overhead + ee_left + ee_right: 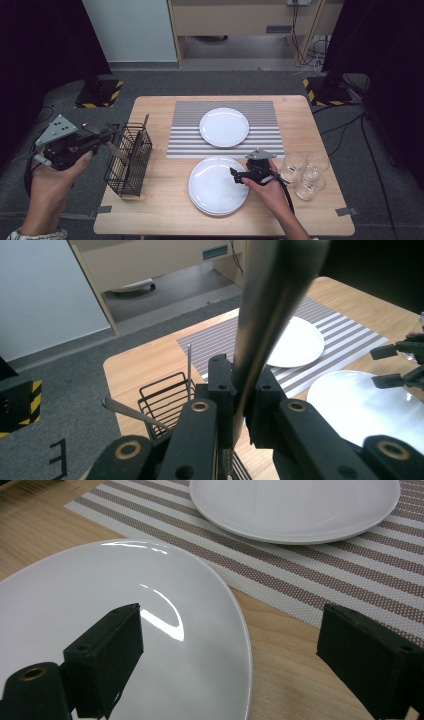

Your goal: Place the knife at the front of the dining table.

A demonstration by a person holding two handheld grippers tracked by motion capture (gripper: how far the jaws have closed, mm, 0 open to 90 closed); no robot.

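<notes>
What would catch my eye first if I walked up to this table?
Probably the two hand-held grippers: the left gripper clamps a metal utensil beside the black wire basket at the table's left edge. The right gripper hangs open over the rim of the near white plates, with clear glasses clustered at the right.

On the counter (165, 210), a wire basket (128, 160) stands at the left. A striped mat (185, 135) lies in the middle, carrying one plate (224, 127). A stack of plates (215, 187) sits before the mat, three glasses (305, 175) to its right.
</notes>
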